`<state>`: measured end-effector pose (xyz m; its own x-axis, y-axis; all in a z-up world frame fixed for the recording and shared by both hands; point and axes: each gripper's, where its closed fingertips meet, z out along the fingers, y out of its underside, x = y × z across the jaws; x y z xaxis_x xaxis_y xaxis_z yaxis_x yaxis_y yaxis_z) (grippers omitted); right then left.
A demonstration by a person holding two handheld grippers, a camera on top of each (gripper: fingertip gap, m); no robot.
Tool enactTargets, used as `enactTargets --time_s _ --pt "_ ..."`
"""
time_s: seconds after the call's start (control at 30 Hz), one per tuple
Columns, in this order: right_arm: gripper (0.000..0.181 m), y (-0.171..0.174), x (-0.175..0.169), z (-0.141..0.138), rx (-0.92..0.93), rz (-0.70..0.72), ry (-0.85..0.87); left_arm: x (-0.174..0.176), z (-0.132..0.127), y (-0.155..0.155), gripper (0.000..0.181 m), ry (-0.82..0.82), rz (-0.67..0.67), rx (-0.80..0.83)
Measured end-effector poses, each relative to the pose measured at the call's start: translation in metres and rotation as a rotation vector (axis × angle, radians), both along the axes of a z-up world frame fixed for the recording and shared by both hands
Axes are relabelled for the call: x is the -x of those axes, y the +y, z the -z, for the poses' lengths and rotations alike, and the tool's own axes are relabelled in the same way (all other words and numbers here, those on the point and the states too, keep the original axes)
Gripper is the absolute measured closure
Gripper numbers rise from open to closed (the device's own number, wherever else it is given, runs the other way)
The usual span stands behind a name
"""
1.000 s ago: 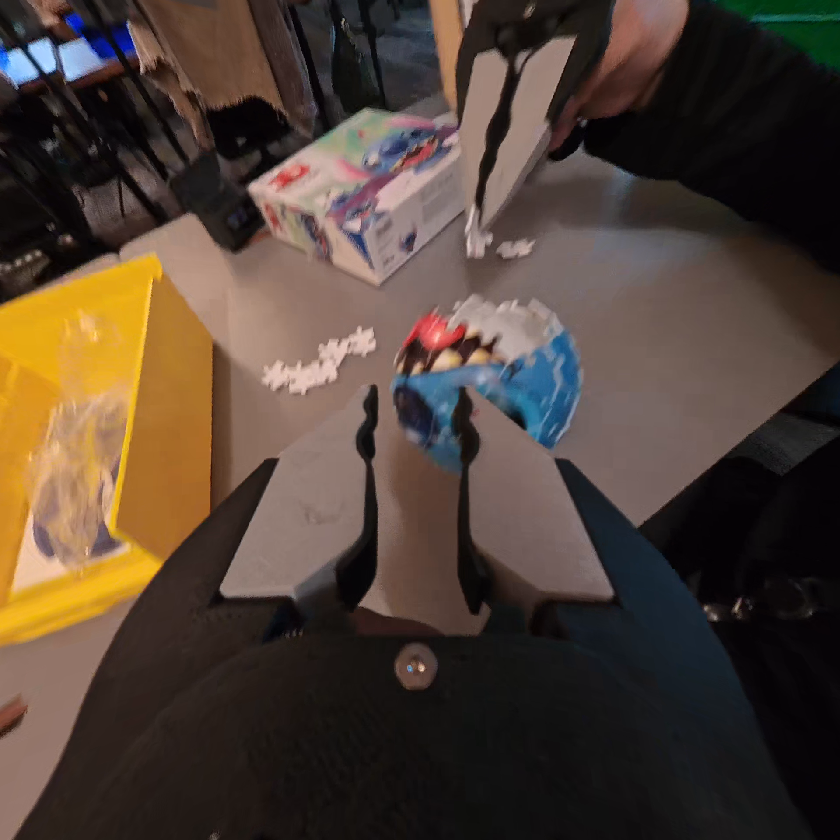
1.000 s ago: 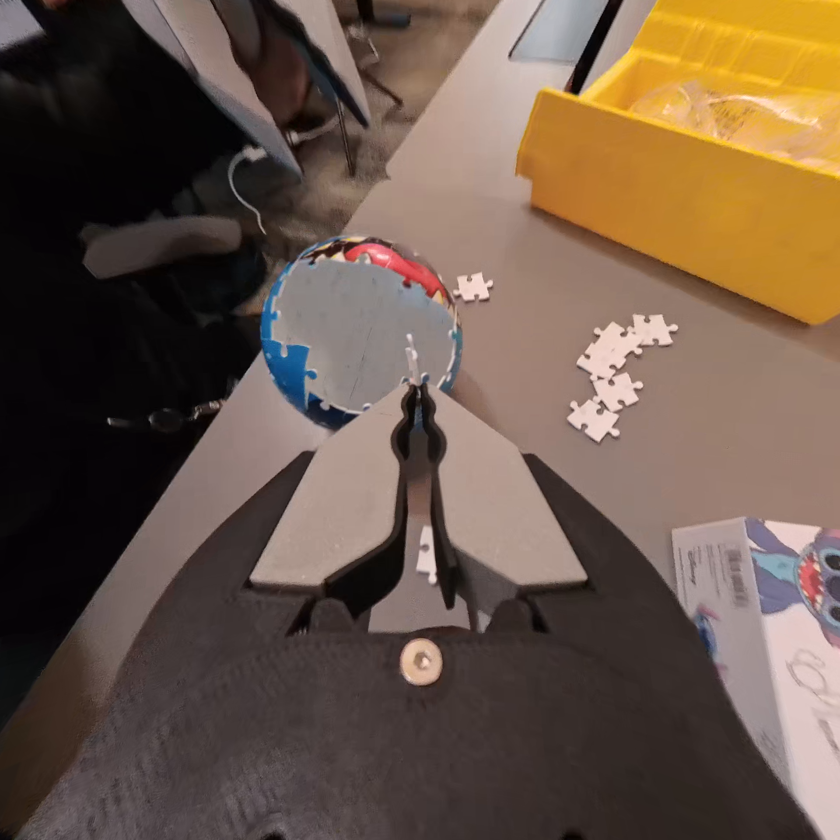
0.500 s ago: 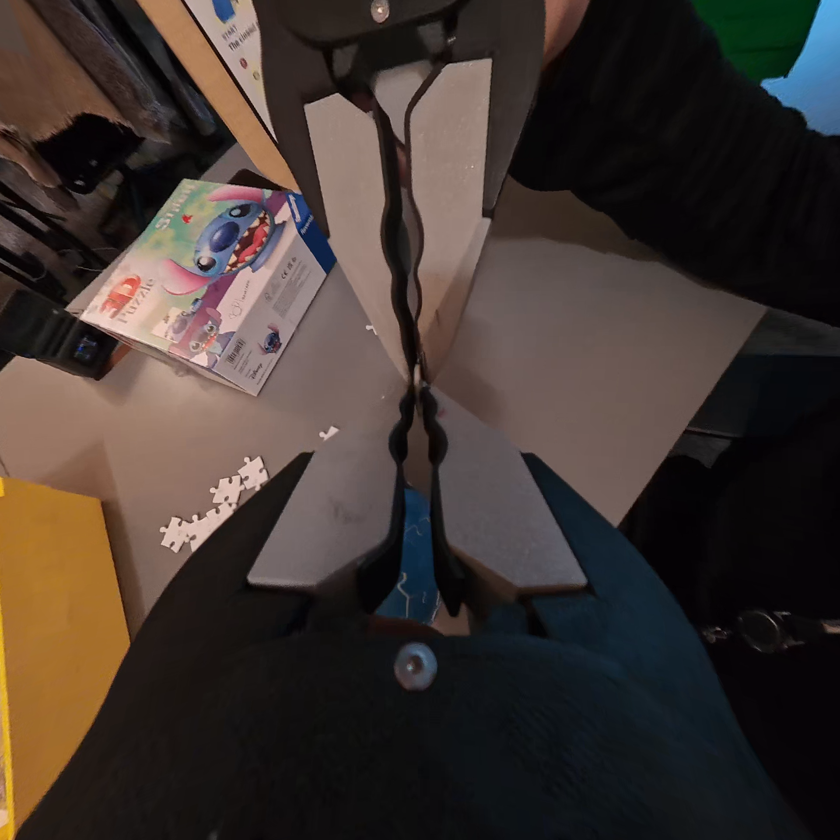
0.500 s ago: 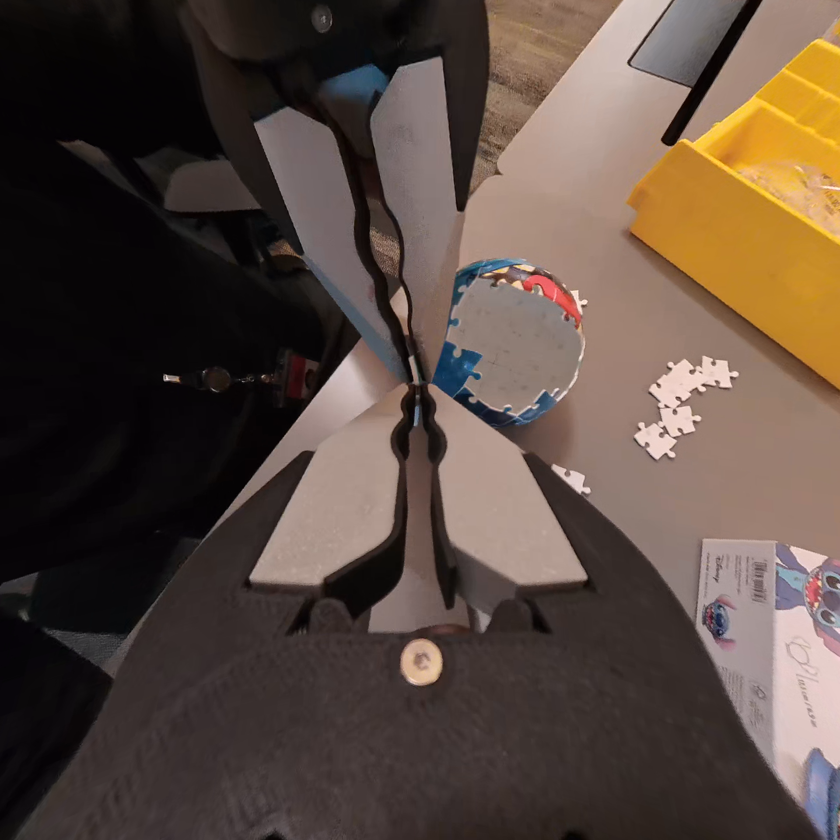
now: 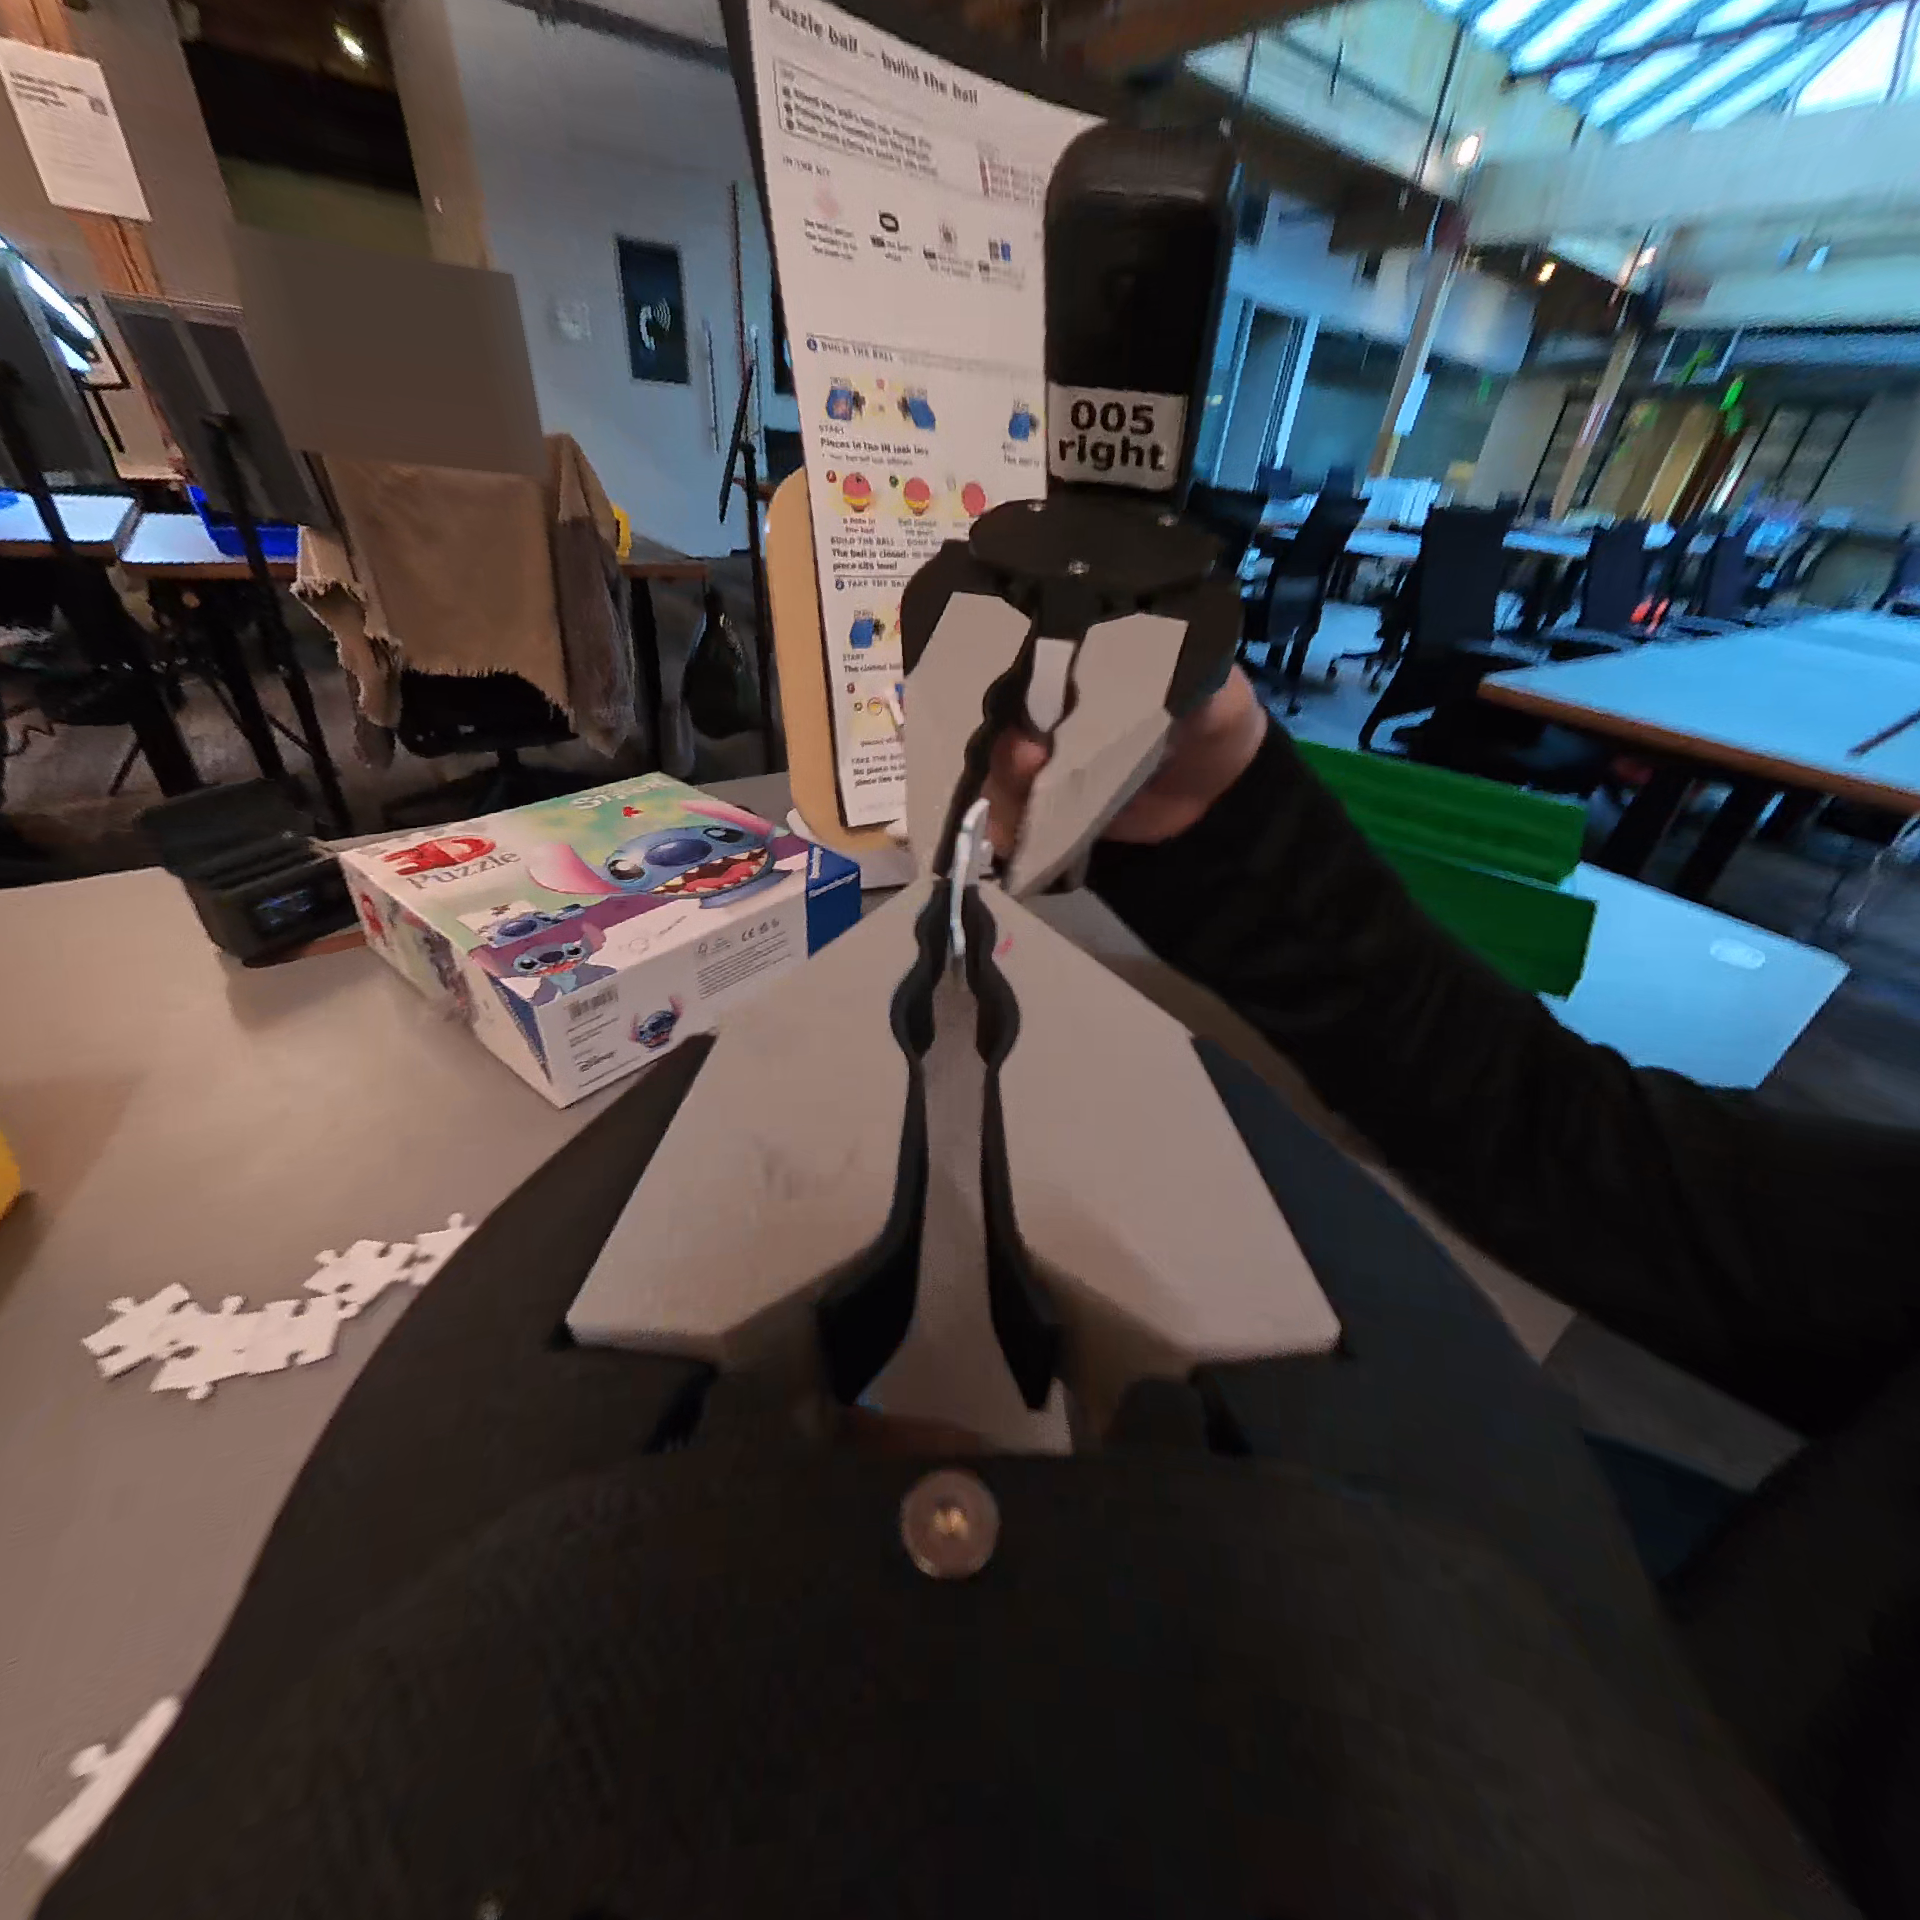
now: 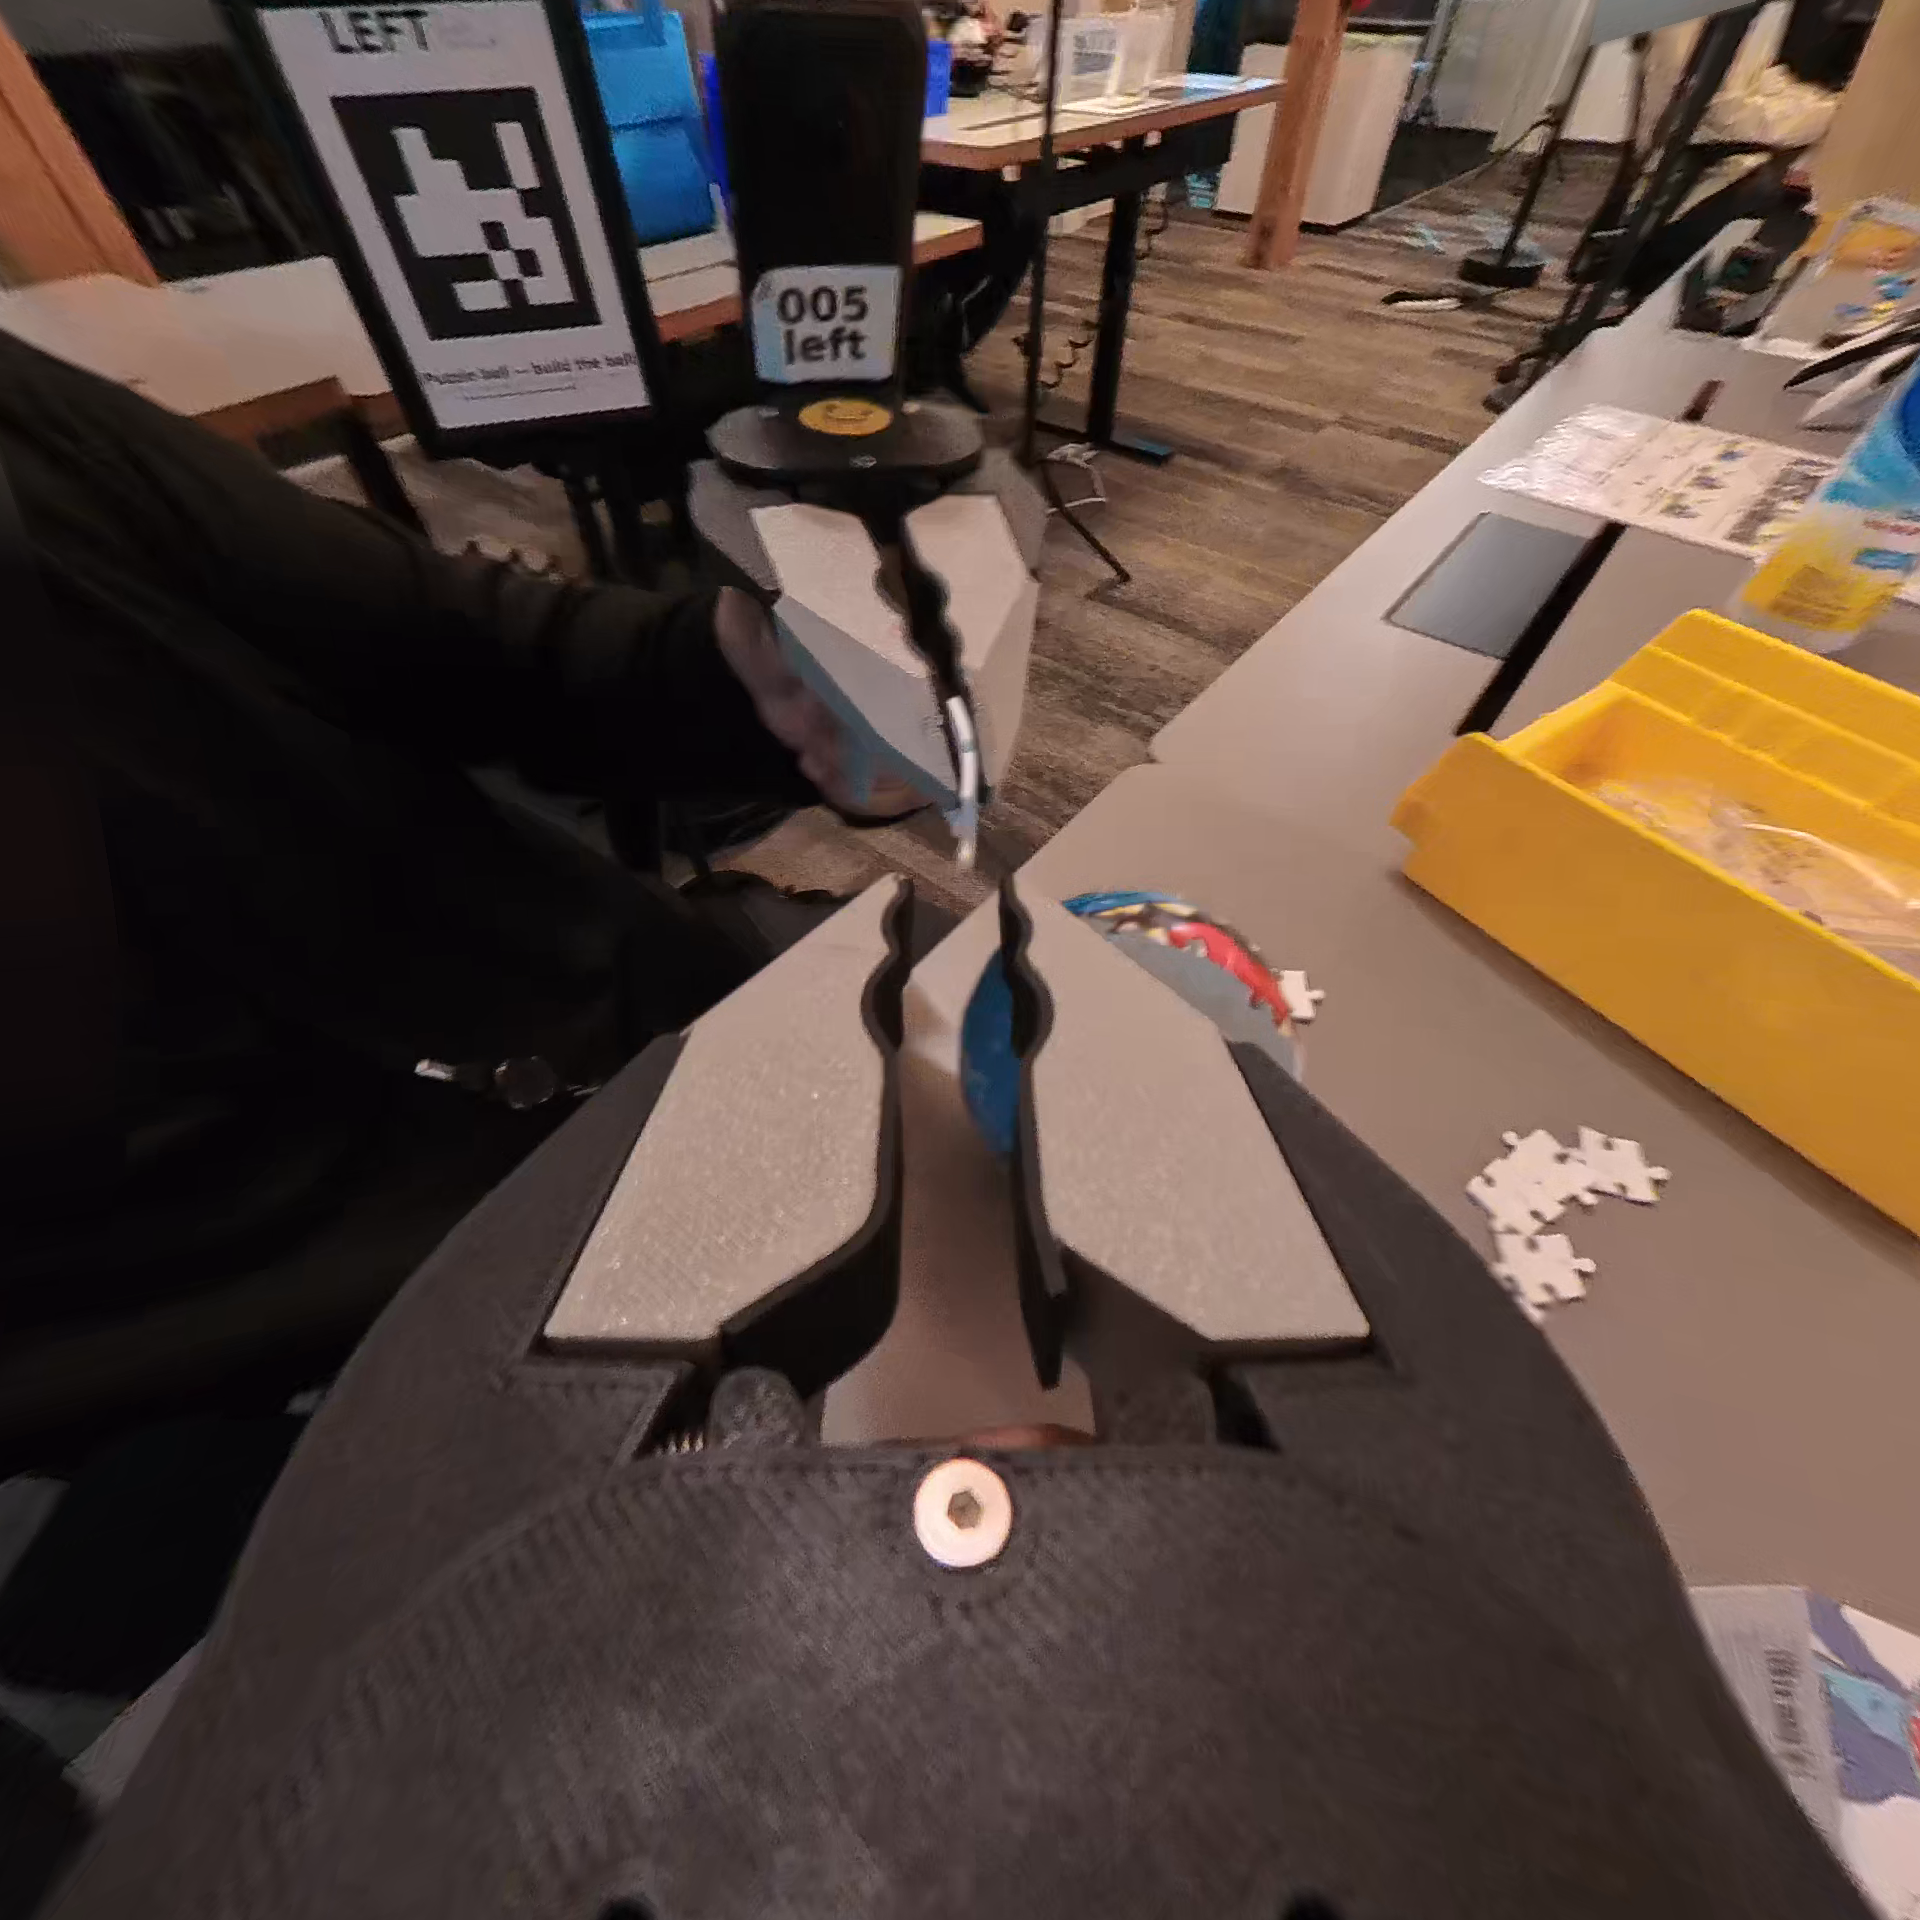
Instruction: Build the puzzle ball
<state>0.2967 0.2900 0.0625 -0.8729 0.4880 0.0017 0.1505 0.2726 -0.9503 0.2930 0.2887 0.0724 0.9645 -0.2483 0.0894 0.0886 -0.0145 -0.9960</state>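
Note:
My left gripper (image 5: 956, 914) is shut on a small white puzzle piece (image 5: 968, 847) and holds it up off the table. In the right wrist view the left gripper (image 6: 961, 821) shows the curved white and blue piece (image 6: 961, 743) between its tips. My right gripper (image 6: 954, 888) is open and empty, its tips just short of the piece. It faces the left gripper tip to tip in the left wrist view (image 5: 982, 862). The part-built puzzle ball (image 6: 1216, 951) sits on the grey table (image 6: 1351, 852) below, half hidden by my right fingers.
Loose white pieces (image 5: 239, 1330) lie on the table, also in the right wrist view (image 6: 1558, 1184), one (image 6: 1299, 992) beside the ball. A yellow bin (image 6: 1662, 935) stands at the right. The puzzle box (image 5: 592, 935) and an instruction board (image 5: 904, 312) stand behind. My two grippers' fingertips are within a few centimetres of each other.
Both grippers have lifted and tilted up from the table. My right gripper has opened and let go of the piece. My left gripper now holds it alone.

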Motion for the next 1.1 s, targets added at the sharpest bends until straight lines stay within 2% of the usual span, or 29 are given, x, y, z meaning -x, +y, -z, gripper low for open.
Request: enactTargets --time_s 0.07,0.17,0.33,0.53,0.67,0.73,0.87,0.97,1.1 --pt "0.180 -0.002 0.005 -0.003 0.010 0.012 0.019 0.002 0.002 0.001 0.181 -0.056 0.000 -0.019" --pt "0.181 -0.002 0.007 -0.003 0.009 0.033 0.004 0.003 0.007 0.003 0.181 -0.105 0.012 -0.014" --pt "0.181 -0.005 0.011 -0.006 0.011 0.067 0.013 0.000 0.023 0.008 0.181 -0.046 0.001 0.052" --pt "0.181 -0.014 0.021 0.011 -0.031 0.067 -0.002 0.011 0.043 0.005 0.180 0.066 -0.072 0.167" --pt "0.181 -0.008 0.033 0.018 -0.039 0.097 0.023 0.019 0.046 -0.010 0.160 0.069 -0.094 0.190" --pt "0.181 0.005 0.044 0.028 -0.109 0.159 0.055 0.028 0.044 -0.023 0.155 0.060 -0.122 0.187" --pt "0.181 0.033 0.068 0.072 -0.355 0.286 0.067 0.049 0.046 -0.055 0.155 0.075 -0.198 0.201" --pt "0.181 0.033 0.084 0.095 -0.445 0.307 0.048 0.060 0.048 -0.076 0.155 0.084 -0.248 0.203" --pt "0.181 0.023 0.096 0.107 -0.528 0.278 0.073 0.065 0.050 -0.093 0.156 0.072 -0.280 0.201"
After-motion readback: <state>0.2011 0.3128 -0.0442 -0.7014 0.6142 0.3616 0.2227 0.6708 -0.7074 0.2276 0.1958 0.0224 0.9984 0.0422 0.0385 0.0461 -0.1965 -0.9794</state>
